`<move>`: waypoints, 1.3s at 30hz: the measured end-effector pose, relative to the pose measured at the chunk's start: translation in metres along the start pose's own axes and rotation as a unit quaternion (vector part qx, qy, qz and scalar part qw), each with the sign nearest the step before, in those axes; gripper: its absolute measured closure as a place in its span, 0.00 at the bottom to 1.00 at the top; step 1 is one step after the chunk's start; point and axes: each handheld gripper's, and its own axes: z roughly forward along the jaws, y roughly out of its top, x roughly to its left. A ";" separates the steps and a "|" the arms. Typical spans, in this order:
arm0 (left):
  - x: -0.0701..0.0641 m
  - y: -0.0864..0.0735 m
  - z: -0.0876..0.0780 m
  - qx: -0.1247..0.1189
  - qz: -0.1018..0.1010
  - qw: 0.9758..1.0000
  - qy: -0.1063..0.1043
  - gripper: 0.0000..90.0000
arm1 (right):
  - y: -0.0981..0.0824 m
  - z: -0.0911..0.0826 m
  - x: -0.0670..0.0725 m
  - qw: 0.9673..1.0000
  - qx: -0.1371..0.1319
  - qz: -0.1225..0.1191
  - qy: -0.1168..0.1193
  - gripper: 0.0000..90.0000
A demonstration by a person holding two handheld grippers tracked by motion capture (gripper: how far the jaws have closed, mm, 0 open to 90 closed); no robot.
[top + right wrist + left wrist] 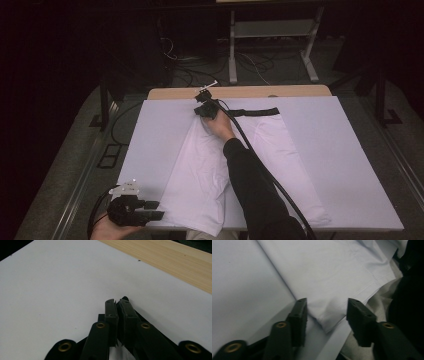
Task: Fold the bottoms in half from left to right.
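High view: a white garment (210,170) lies spread flat on the white sheet (350,165) that covers the table (240,92), its black waistband (257,112) at the far end and its hem at the near edge. The right tongs (204,109) sit at the far end of the garment, at the left end of the waistband, with the right hand (220,126) and a dark sleeve (252,190) stretched across the cloth and a black cable (260,165) trailing back over the arm. The left tongs (161,215) are at the near left corner of the sheet, lying level and pointing at the garment's near left corner, with the left hand (112,229) behind them.

In the left gripper view, the jaws stand partly apart on either side of the garment's hem corner (328,325); the pads are not pressing on the cloth, which lies between them on the sheet.

In the right gripper view, the jaws are drawn close together, with a thin dark edge, seemingly the waistband (125,299), pinched between the pads, over the white sheet near the bare wooden strip (175,262) of the table.
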 end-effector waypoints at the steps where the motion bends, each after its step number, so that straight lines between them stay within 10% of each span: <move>1: 0.001 0.000 0.001 0.002 0.002 1.000 -0.003 0.66 | 0.000 0.000 0.000 1.000 0.000 0.000 0.000 0.94; 11: 0.002 0.002 0.004 -0.001 0.001 1.000 -0.002 0.96 | 0.000 -0.002 0.001 1.000 -0.003 0.000 -0.001 0.94; 39: -0.036 0.043 0.010 -0.013 0.076 0.996 -0.048 0.98 | 0.009 -0.042 -0.013 0.999 -0.035 0.002 0.031 0.95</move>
